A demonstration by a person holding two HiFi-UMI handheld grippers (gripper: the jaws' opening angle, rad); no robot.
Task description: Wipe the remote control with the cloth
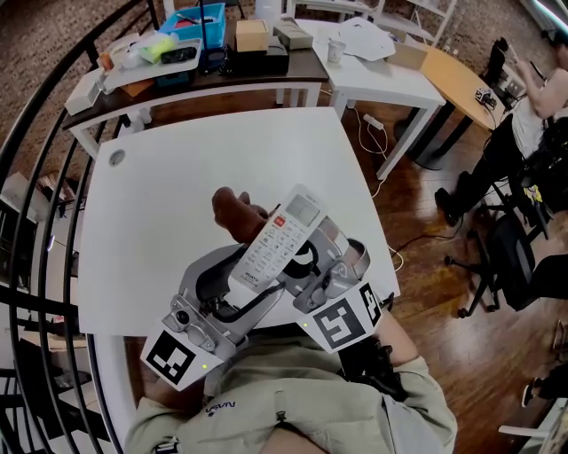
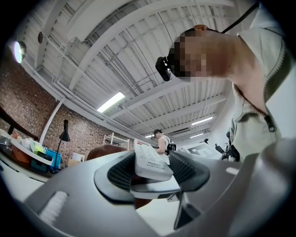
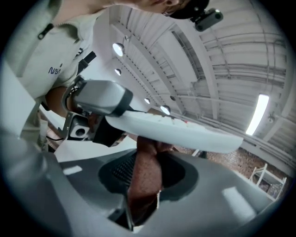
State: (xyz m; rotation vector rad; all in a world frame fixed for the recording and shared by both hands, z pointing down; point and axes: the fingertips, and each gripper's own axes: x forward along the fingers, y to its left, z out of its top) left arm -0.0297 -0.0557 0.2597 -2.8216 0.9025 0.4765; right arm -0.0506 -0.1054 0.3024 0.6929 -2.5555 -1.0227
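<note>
The white remote control (image 1: 282,235) is up off the surface, button side toward the head camera. Its lower end is pinched between the pads of the left claw (image 2: 150,170), whose jaws stand fairly wide, one on each long edge. Just beneath it sits the brown cloth (image 1: 232,211), bunched, one end poking out past the remote's left edge in the head view. The remote covers the rest of the cloth and hides the right claw's tips from above. In the right gripper view the right claw (image 3: 147,175) is closed narrowly on the cloth, which rises from the jaws to meet the remote's underside. Below lies a white surface (image 1: 160,195) with a small round grey disc (image 1: 116,158) near its far left corner. Beyond it a dark-topped table (image 1: 302,64) carries a blue bin (image 1: 191,22) and a cardboard box (image 1: 251,35). A white table (image 1: 382,75) beside it holds a paper cup (image 1: 335,50) and papers (image 1: 368,40). A black railing (image 1: 35,133) curves along the left. To the right is wooden floor (image 1: 426,204), where a person (image 1: 532,115) sits.
</note>
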